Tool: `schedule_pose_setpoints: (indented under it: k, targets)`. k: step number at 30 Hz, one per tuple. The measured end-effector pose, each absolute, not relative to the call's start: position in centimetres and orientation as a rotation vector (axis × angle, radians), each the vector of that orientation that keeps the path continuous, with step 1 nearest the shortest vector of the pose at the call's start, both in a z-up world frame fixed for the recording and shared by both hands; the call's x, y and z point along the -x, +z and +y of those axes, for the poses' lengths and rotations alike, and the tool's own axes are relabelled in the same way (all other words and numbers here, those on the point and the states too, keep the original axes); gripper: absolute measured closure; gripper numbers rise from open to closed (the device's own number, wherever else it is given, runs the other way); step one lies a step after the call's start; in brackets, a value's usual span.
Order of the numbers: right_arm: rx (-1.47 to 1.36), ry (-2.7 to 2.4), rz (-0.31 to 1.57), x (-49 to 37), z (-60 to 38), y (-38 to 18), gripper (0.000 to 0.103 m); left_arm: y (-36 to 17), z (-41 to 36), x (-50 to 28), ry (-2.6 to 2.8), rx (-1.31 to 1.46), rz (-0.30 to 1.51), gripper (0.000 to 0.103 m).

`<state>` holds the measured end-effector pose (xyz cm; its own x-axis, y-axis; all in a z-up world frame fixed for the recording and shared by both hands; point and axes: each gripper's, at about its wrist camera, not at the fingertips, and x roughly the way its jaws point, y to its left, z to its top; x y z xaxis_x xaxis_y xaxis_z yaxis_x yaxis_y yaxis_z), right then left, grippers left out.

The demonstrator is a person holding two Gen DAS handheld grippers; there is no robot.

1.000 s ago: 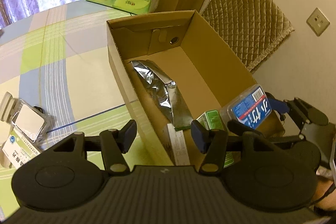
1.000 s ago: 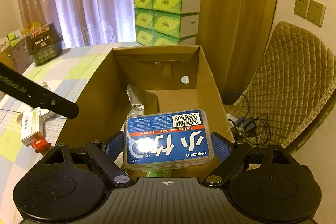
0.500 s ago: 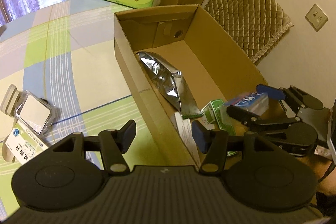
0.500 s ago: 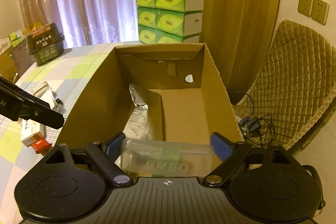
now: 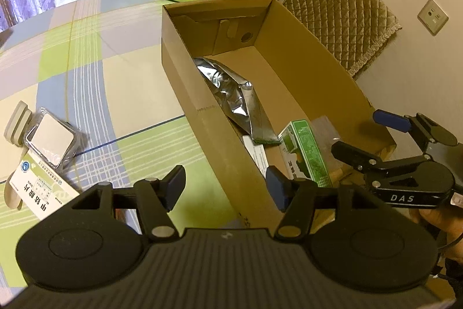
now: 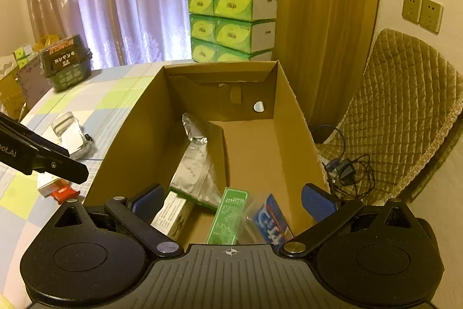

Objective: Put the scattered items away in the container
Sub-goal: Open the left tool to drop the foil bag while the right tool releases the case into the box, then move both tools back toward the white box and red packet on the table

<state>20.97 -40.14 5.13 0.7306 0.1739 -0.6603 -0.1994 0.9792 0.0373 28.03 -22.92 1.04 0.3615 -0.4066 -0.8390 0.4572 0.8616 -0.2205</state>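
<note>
The open cardboard box [image 6: 292, 118] holds a silver foil bag [image 6: 196, 164], a white carton [image 6: 173, 213], a green carton [image 6: 228, 219] and a blue-labelled clear floss case [image 6: 270, 219] lying tilted at its near end. My right gripper [image 6: 233, 200] hangs open above that end, with nothing between its fingers. In the left wrist view the right gripper [image 5: 366, 133] shows over the box's near right corner. My left gripper [image 5: 225, 184] is open and empty beside the box's left wall [image 5: 208, 135]. A clear case [image 5: 52, 139] and a white medicine box [image 5: 40, 193] lie on the tablecloth.
Green tissue boxes [image 6: 231, 25] are stacked behind the box. A quilted chair [image 6: 405, 106] and a tangle of cables [image 6: 347, 167] are to the right. A dark basket [image 6: 66, 62] sits at the table's far left, and a white-and-red carton [image 6: 55, 187] lies near the left gripper's finger [image 6: 58, 164].
The right gripper opened and let go of the blue floss case, which dropped into the box beside the green carton. The left gripper stayed open.
</note>
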Motion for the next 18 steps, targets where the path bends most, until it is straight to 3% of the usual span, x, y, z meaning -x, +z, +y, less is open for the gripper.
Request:
schedule_pose_setpoints:
  k: [10, 18]
  targets:
    - [0.042, 0.207, 0.701, -18.7, -39.0, 6.7, 0.000, 2.4, -21.4, -25.6, -0.530, -0.083, 1.020, 0.042]
    - [0.053, 0.222, 0.669, -16.8, -37.1, 8.9, 0.000, 3.8, -18.7, -23.2, -0.492, -0.089, 0.978, 0.031]
